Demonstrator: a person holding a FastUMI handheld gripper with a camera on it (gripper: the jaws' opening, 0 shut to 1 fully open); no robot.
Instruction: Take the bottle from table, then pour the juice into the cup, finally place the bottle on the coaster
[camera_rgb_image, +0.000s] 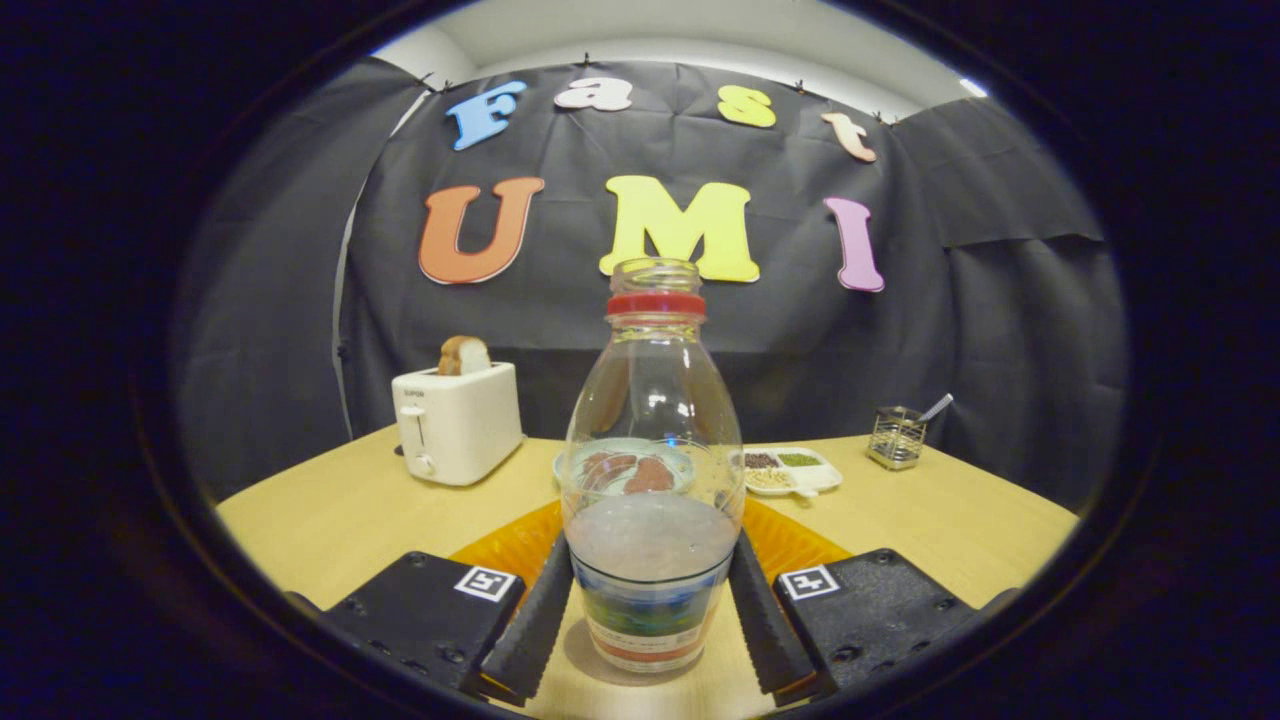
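A clear plastic bottle (652, 470) stands upright between my fingers, with a red ring under its uncapped mouth and a coloured label low on its body. Pale cloudy juice fills roughly its lower third. My gripper (650, 560) is shut on the bottle, one finger (535, 620) pressing its left side and the other its right. The bottle's base is just over the wooden table (330, 520), with a shadow beneath it. An orange coaster (800, 545) lies flat just beyond the fingers, behind the bottle.
A white toaster (457, 422) with a bread slice stands at the back left. Seen partly through the bottle is a pale plate (575, 465) with brown food. To the right of it sit a white divided dish (795, 470) of grains and a wire holder (896, 436).
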